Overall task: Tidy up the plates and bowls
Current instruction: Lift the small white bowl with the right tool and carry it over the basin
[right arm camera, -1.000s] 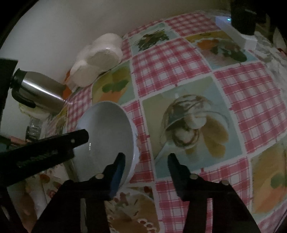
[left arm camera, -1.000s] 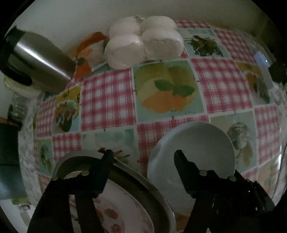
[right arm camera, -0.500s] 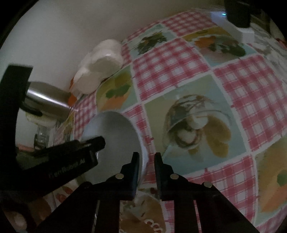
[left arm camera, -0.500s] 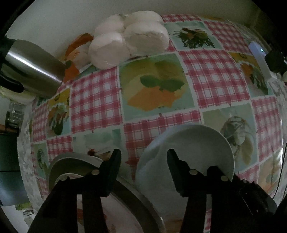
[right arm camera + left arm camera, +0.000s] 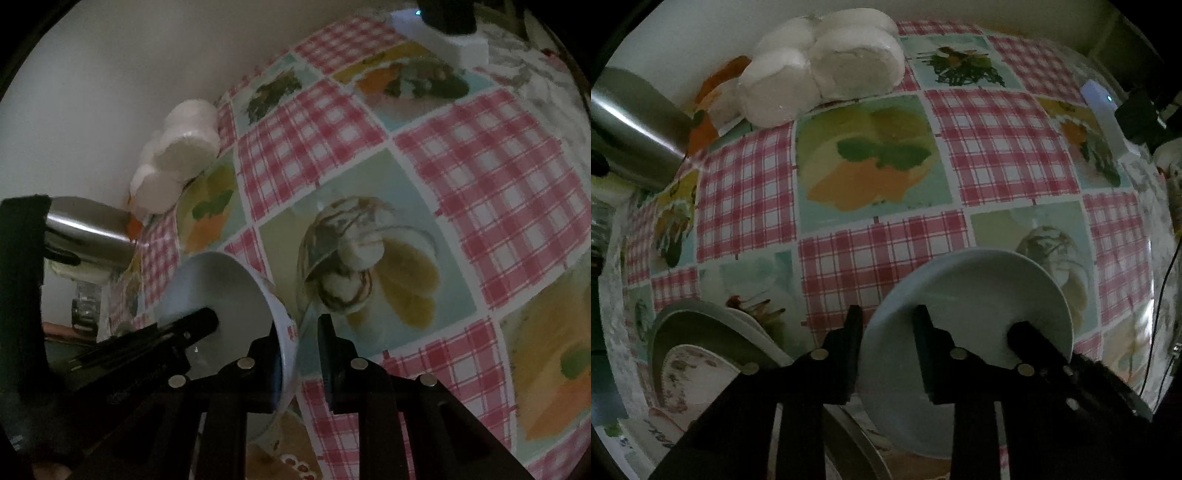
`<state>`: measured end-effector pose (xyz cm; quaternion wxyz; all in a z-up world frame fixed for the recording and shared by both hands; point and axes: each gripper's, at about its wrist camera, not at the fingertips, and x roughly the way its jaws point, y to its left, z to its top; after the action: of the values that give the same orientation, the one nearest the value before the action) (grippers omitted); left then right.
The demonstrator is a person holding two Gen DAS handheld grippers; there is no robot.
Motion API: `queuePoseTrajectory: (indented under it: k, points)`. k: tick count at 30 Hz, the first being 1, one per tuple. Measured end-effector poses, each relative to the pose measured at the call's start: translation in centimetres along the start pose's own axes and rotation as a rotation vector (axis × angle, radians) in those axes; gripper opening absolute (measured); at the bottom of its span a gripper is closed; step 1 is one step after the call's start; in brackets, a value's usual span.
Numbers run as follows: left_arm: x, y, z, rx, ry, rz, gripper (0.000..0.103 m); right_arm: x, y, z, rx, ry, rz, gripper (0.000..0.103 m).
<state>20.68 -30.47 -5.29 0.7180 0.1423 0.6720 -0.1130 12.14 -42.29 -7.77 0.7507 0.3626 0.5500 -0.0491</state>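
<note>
Bowl point(image 5: 971, 295) is up off the surface point(image 5: 871, 177), tilted on edge, and we have both grippers on it. Left gripper point(image 5: 888, 332) has narrow jaws pinching the bowl's near-left rim, one finger outside the wall, one inside. Right gripper point(image 5: 297, 339) likewise: narrow jaws straddling the rim of the bowl point(image 5: 229, 295), wall between the fingers. In the right wrist view the left gripper's finger point(image 5: 199, 325) shows inside the bowl.

Left of the bowl: a metal pan point(image 5: 713, 332) with a patterned plate point(image 5: 690, 373) lying in it, near but apart from the bowl.

Behind the bowl, at the wall: pack of white rolls point(image 5: 820, 66), well apart. Left of the rolls, a steel flask point(image 5: 631, 125). Far right of the bowl, at the surface edge, a white power strip point(image 5: 439, 37) with a black plug in it.

Lighting is dim; whether the bowl's lower edge touches the pan, we cannot tell.
</note>
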Motion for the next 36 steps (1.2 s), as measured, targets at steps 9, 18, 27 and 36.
queuePoseTrajectory:
  k: [9, 18, 27, 36]
  points:
    - [0.4, 0.7, -1.1, -0.006, -0.019, -0.010, 0.029, 1.0, 0.0, -0.5, -0.012, 0.019, 0.049, 0.023]
    - [0.1, 0.2, -0.9, 0.002, -0.020, -0.008, 0.029, 0.5, -1.2, -0.7, 0.033, -0.020, 0.100, 0.022]
    - [0.0, 0.4, -0.9, -0.012, -0.017, -0.020, 0.029, 0.0, -0.9, -1.1, 0.003, -0.010, 0.079, 0.022]
    - [-0.1, 0.5, -1.4, -0.037, -0.015, -0.062, 0.025, 0.2, -0.8, -1.5, 0.010, 0.016, 0.099, 0.024]
